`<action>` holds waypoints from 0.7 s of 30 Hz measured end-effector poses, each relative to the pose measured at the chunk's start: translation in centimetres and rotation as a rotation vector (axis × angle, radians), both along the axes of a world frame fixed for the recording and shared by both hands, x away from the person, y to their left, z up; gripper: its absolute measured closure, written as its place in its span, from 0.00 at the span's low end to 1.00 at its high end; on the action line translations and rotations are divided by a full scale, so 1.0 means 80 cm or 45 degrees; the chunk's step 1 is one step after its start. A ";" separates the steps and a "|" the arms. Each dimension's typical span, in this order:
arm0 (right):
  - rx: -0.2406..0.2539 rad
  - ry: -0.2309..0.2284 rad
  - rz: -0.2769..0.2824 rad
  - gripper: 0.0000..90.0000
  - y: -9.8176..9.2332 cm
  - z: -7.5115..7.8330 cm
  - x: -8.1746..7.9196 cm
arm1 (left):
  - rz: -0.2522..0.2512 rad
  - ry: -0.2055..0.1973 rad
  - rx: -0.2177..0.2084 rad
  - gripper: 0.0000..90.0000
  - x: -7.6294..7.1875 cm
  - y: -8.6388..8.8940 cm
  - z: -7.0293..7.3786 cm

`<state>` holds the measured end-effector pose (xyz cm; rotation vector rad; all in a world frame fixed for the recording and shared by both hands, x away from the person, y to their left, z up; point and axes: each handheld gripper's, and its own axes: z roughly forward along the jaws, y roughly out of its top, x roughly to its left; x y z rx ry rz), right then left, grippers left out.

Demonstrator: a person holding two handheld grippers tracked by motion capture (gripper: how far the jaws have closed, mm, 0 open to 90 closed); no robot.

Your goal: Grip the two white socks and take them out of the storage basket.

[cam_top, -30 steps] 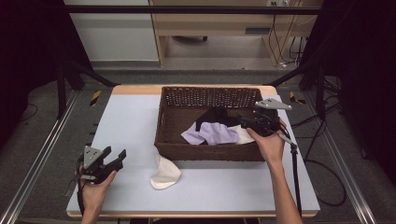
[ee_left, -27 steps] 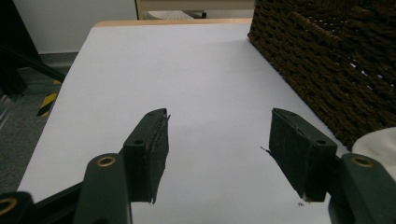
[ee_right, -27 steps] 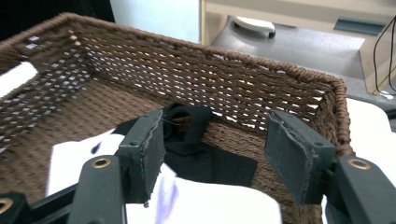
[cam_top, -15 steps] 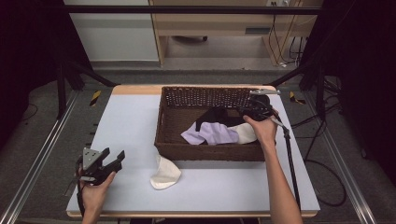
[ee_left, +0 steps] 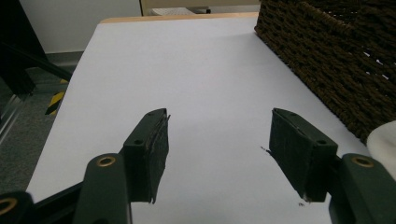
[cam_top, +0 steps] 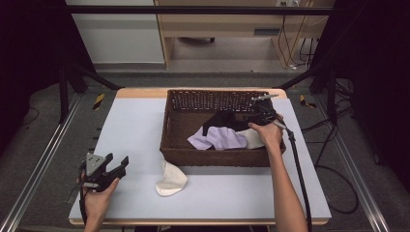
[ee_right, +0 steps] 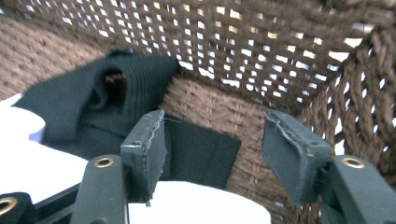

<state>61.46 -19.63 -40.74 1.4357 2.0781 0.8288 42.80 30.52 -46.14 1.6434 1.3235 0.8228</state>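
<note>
A dark wicker basket (cam_top: 212, 157) stands on the white table and holds a black cloth (cam_top: 223, 120), a lilac cloth (cam_top: 217, 139) and a white cloth (cam_top: 253, 138). My right gripper (cam_top: 256, 115) is inside the basket's right far corner, open, with nothing between its jaws (ee_right: 212, 149); the black cloth (ee_right: 93, 105) lies just ahead and a white cloth (ee_right: 201, 205) below it. My left gripper (cam_top: 116, 169) rests open near the table's front left (ee_left: 217, 144). A cream cloth (cam_top: 170, 180) lies on the table in front of the basket.
The basket wall (ee_left: 345, 56) rises at the right of the left gripper view, with the cream cloth's edge (ee_left: 384, 140) beside it. A cable (cam_top: 297, 169) trails from the right gripper along the forearm. Metal frame rails run along both table sides.
The right gripper has moved from above the basket's right rim forward and down into its far right corner. The left gripper has stayed in place.
</note>
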 end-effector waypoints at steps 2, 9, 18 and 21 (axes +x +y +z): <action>-0.028 0.012 0.007 0.42 0.001 -0.001 0.000 | -0.001 0.003 0.003 0.41 0.000 0.000 0.000; -0.069 0.117 0.013 0.40 0.007 -0.015 0.002 | -0.002 0.003 0.017 0.41 0.000 -0.001 -0.001; -0.093 0.208 0.008 0.41 0.007 -0.026 0.004 | -0.003 0.010 0.031 0.41 0.002 -0.001 -0.004; -0.094 0.229 -0.008 0.45 0.005 -0.029 0.004 | -0.007 0.011 0.036 0.41 0.002 -0.002 -0.004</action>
